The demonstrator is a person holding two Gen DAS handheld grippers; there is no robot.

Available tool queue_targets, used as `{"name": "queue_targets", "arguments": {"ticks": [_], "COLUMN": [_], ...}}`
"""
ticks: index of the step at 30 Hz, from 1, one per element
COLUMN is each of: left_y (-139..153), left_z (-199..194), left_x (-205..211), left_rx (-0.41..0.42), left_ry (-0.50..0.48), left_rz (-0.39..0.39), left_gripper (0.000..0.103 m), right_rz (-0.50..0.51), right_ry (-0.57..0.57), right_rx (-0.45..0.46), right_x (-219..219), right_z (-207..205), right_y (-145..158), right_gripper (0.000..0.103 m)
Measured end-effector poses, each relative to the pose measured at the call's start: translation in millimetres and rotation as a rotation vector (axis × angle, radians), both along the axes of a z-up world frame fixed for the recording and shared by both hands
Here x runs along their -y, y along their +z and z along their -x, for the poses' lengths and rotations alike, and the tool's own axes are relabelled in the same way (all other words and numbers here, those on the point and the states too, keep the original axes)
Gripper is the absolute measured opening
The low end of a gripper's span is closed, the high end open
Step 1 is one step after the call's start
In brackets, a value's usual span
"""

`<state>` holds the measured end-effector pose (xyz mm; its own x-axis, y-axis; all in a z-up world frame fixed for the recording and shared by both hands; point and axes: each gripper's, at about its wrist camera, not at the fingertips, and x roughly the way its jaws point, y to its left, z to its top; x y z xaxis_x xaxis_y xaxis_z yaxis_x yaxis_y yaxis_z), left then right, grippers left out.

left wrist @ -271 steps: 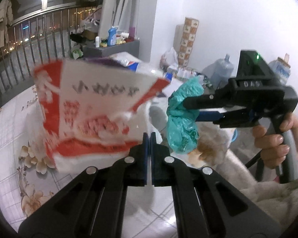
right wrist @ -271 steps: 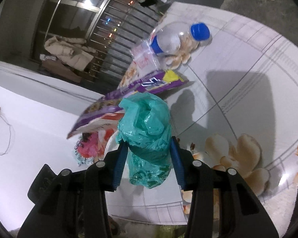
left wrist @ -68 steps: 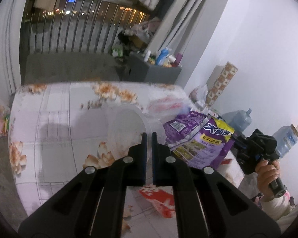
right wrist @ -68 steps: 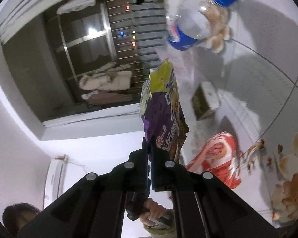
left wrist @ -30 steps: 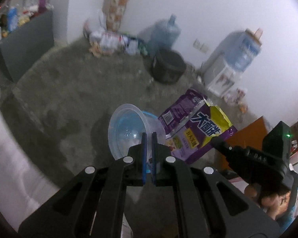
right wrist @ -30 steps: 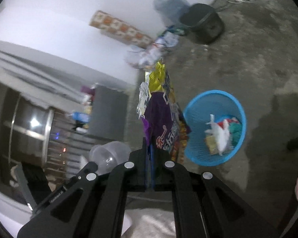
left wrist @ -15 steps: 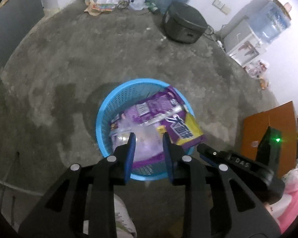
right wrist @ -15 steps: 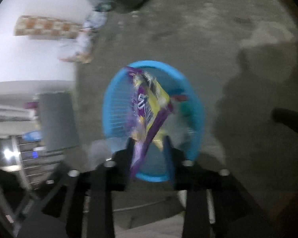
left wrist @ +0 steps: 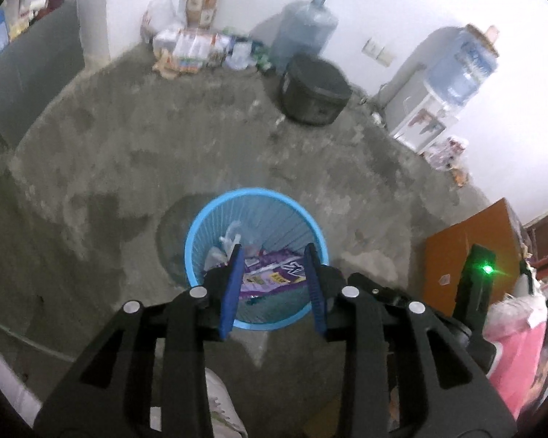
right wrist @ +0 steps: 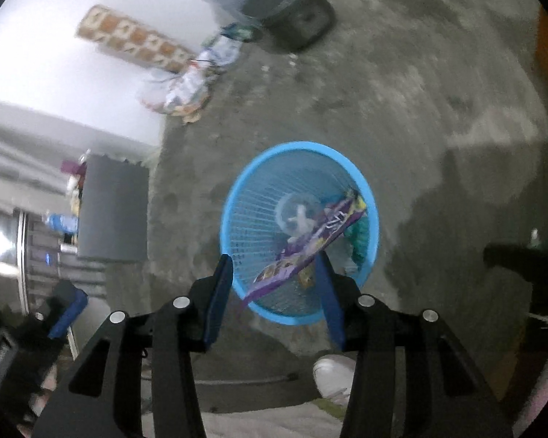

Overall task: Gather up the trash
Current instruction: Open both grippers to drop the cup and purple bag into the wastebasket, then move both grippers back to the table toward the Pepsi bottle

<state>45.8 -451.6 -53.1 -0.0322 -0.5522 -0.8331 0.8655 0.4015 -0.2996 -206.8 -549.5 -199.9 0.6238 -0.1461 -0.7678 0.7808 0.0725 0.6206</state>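
Observation:
A blue plastic basket [left wrist: 201, 226] stands on the concrete floor below both grippers. In it lie a purple snack bag [left wrist: 274, 273], white scraps [left wrist: 228, 242], a clear plastic container [right wrist: 292, 211] and a teal bag [right wrist: 358, 237]. The purple snack bag [right wrist: 310, 244] lies slantwise, its lower end over the near rim of the basket [right wrist: 299, 146]. My left gripper [left wrist: 274, 284] hangs above the basket, jaws opening, nothing between the pads. My right gripper [right wrist: 272, 261] is also above it, jaws opening and empty. The right gripper's body [left wrist: 475, 281] shows at the right of the left wrist view.
A black round pot [left wrist: 314, 91], two water jugs [left wrist: 303, 33], a dispenser [left wrist: 420, 120] and a heap of packets [left wrist: 197, 47] line the far wall. An orange box [left wrist: 471, 255] stands right of the basket. A grey cabinet [right wrist: 113, 208] is at left. A white shoe [right wrist: 332, 372] is close below.
A second ago the left gripper was shut on the clear container and the right on the purple bag. Both have let go, both items now lie in the basket, and the jaws stand wider.

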Motion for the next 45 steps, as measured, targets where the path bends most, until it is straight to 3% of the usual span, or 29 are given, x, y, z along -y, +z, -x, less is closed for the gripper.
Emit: {"name": "queue_targets", "arguments": {"ticks": [10, 18, 21, 27, 34, 41, 45], "left_y": [74, 118, 134, 166, 201, 225, 222], "left_z": [17, 28, 30, 25, 10, -21, -51], "left_x": [-81, -170, -205, -298, -426, -528, -561], "left_rx": [0.067, 0.121, 0.146, 0.203, 0.281, 0.367, 0.311], "left_ry": [0.011, 0.045, 0.074, 0.206, 0.442, 0.642, 0.679], "left_rz": [0.114, 0.171, 0.204, 0.272, 0.322, 0.296, 0.282], "left_gripper": [0.039, 0.040, 0.040, 0.041, 0.041, 0.041, 0.041], "right_rz": [0.147, 0.279, 0.344, 0.447, 0.514, 0.521, 0.532], "right_ry": [0.059, 0.200, 0.277, 0.445, 0.646, 0.805, 0.871], "right_rx": [-0.004, 0.049, 0.083, 0.168, 0.229, 0.264, 0.267], "right_x": [-40, -90, -113, -163, -214, -261, -280], "right_z": [4, -11, -23, -50, -90, -142, -167], "right_y": [74, 144, 176, 227, 261, 281, 283], "right_gripper": [0.046, 0.046, 0.055, 0.061, 0.061, 0.061, 0.061]}}
